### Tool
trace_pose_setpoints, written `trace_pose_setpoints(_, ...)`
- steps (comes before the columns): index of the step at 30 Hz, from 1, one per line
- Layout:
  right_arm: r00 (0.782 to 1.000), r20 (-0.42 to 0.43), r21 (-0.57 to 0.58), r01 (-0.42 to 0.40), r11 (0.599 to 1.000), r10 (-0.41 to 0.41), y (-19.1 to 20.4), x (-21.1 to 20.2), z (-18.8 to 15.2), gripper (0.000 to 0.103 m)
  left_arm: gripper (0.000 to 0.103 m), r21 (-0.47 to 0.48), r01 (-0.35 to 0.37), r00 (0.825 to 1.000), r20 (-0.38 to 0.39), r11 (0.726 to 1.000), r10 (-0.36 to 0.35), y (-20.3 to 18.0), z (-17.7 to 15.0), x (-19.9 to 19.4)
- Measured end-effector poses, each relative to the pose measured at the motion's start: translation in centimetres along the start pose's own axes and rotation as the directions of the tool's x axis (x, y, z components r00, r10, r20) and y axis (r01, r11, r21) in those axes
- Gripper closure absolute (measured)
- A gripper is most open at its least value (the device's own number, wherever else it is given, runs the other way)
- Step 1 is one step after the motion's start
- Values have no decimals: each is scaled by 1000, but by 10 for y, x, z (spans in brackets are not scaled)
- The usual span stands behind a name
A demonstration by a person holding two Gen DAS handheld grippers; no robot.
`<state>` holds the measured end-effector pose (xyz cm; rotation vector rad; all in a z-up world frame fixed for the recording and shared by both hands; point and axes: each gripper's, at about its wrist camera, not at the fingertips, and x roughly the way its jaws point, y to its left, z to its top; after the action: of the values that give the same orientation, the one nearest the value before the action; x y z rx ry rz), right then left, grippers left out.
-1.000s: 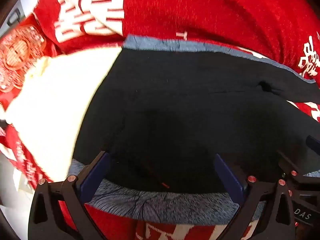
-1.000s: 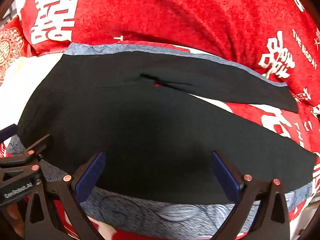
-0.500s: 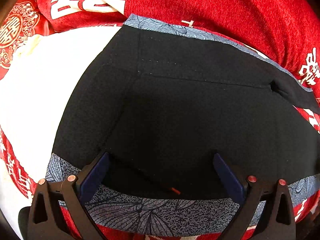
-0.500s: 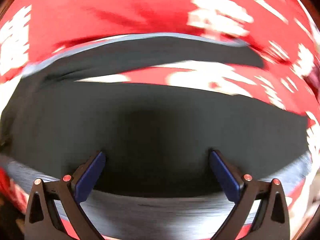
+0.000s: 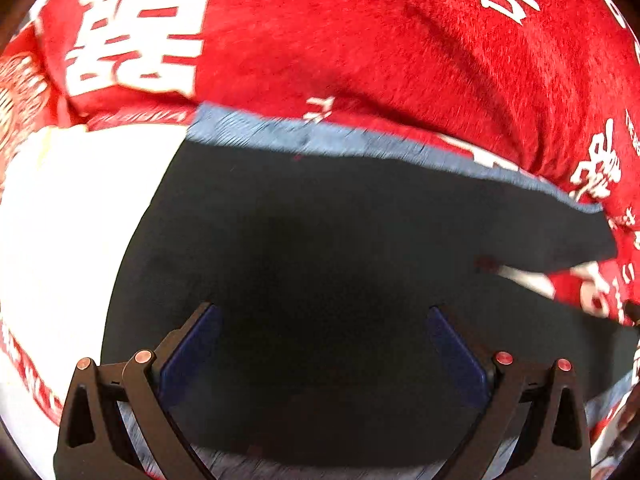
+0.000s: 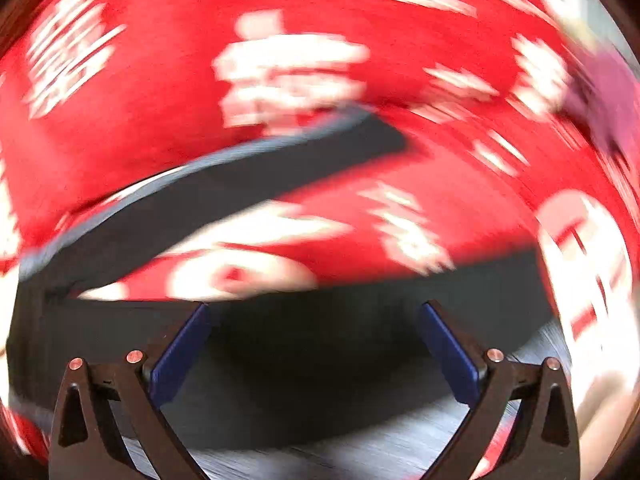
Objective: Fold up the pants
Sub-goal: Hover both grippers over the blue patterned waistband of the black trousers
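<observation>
I'm hovering both grippers, left (image 5: 320,344) & right (image 6: 312,340), jaws wide, gripping nothing, over black pants (image 5: 340,248) lying 9-to-3 on red blanket (image 5: 360,40); near hem at 6.

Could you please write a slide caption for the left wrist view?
Open left gripper above black pants spread on a red patterned blanket.
</observation>
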<state>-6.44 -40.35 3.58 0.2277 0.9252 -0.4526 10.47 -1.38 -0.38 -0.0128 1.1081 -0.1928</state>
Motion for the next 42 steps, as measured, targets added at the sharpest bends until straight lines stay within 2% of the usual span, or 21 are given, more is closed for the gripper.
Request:
trace_pose_setpoints(2,995,-24,-162,-104,981,101,65,16,24,0,0,-13,-28,999,-17,1000,28,-2,19,15)
trace_pose_setpoints(3,986,-49,-255,-164,953,157,110,27,35,0,0,-28,-53,998,-29,998,52,-1,28,26)
trace_pose_setpoints(6,970,-95,-407,-242,881,222,198,46,38,0,0,-106,-92,993,-84,990,83,17,49,57)
trace_pose_setpoints(8,954,-177,-436,-297,849,243,246,74,38,0,0,-138,-116,988,-118,984,100,27,55,73)
trace_pose_setpoints(10,924,-279,-414,-363,835,263,266,112,41,0,0,-142,-148,979,-163,979,125,40,56,92)
trace_pose_setpoints(12,903,-333,-380,-391,838,271,267,141,45,0,0,-117,-171,973,-174,978,149,50,54,104)
trace_pose_setpoints(13,908,-328,-378,-380,844,262,262,148,49,0,0,-97,-167,976,-157,981,151,52,53,104)
trace_pose_setpoints(15,944,-274,-415,-289,862,184,240,157,57,0,0,-49,-160,979,-137,986,152,52,52,107)
trace_pose_setpoints(16,957,-258,-412,-233,881,132,215,164,65,0,0,-29,-163,979,-131,986,158,53,53,109)
trace_pose_setpoints(18,966,-245,-323,-164,932,85,152,176,87,0,0,-22,-171,978,-129,985,166,53,56,113)
trace_pose_setpoints(21,969,-249,-149,-39,988,1,62,189,115,0,0,-35,-197,973,-130,980,191,53,63,118)
trace_pose_setpoints(24,962,-247,-24,114,993,-116,-21,195,129,0,0,-41,-229,964,-146,973,221,53,75,118)
trace_pose_setpoints(27,954,-257,31,166,986,-152,-54,191,130,0,0,-48,-231,963,-156,972,221,52,76,115)
trace_pose_setpoints(30,933,-283,47,243,969,-221,-45,173,125,0,0,-79,-204,973,-131,976,192,48,73,96)
trace_pose_setpoints(31,938,-270,39,235,971,-216,-37,163,122,0,0,-84,-196,975,-119,977,185,48,71,89)
trace_pose_setpoints(34,973,-203,-6,109,994,-108,17,120,100,0,0,-79,-181,982,-78,980,175,46,57,66)
trace_pose_setpoints(36,986,-165,-42,12,999,-19,67,86,75,0,0,-68,-176,983,-61,982,172,42,46,54)
trace_pose_setpoints(37,987,-161,-59,-31,998,21,70,73,81,0,0,-59,-171,984,-52,983,168,42,41,49)
trace_pose_setpoints(39,986,-136,-107,-116,987,101,116,41,53,0,0,-39,-164,986,-39,986,163,38,29,40)
trace_pose_setpoints(40,983,-137,-123,-140,982,123,111,31,57,0,0,-27,-160,987,-29,987,159,35,23,34)
trace_pose_setpoints(42,978,-132,-163,-179,970,158,146,14,33,0,0,-12,-156,988,-5,988,156,28,13,22)
